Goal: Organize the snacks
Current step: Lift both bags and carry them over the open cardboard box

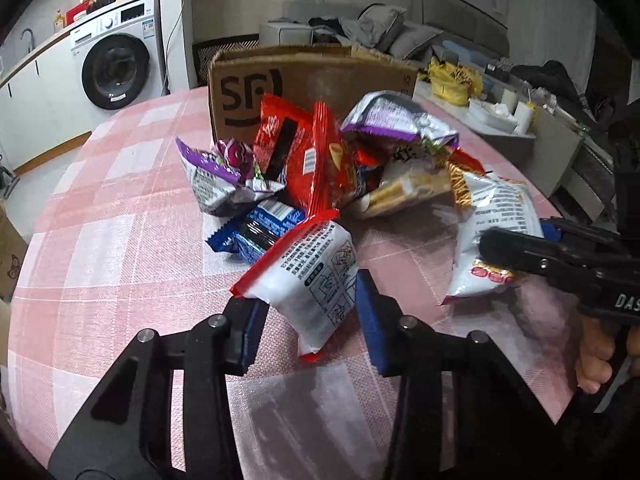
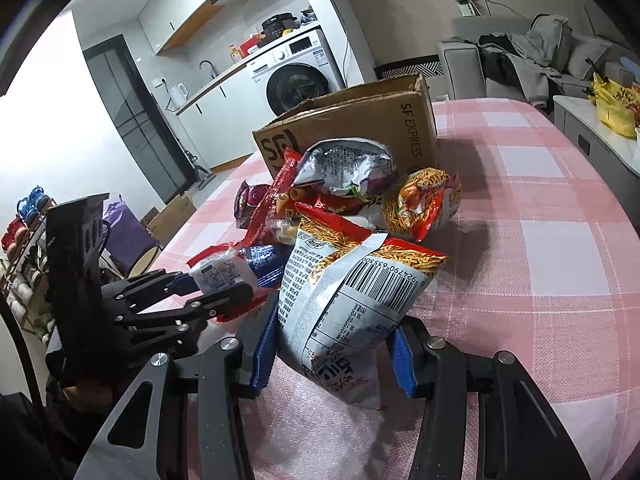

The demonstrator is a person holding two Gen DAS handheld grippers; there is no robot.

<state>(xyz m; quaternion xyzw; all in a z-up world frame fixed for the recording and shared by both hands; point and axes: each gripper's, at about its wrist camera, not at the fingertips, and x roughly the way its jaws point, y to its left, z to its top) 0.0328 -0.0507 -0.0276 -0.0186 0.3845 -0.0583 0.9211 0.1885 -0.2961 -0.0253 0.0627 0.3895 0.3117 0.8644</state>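
Observation:
A heap of snack packets (image 1: 320, 168) lies on the pink checked tablecloth (image 1: 120, 240) in front of an open SF cardboard box (image 1: 280, 84). My left gripper (image 1: 308, 320) is open around the near end of a white packet with a red edge (image 1: 316, 276). My right gripper (image 2: 332, 352) is open around a large white and orange noodle packet (image 2: 348, 300); it also shows in the left wrist view (image 1: 492, 236). The left gripper shows in the right wrist view (image 2: 224, 288) with the small white packet (image 2: 218, 270) between its fingers. The box (image 2: 360, 128) stands behind the heap.
The round table's edge curves left and right. A washing machine (image 1: 116, 64) and counter stand at the back left. A sofa with clothes (image 1: 360, 28) is behind the box. A side table with a yellow bag (image 1: 456, 80) stands at the right.

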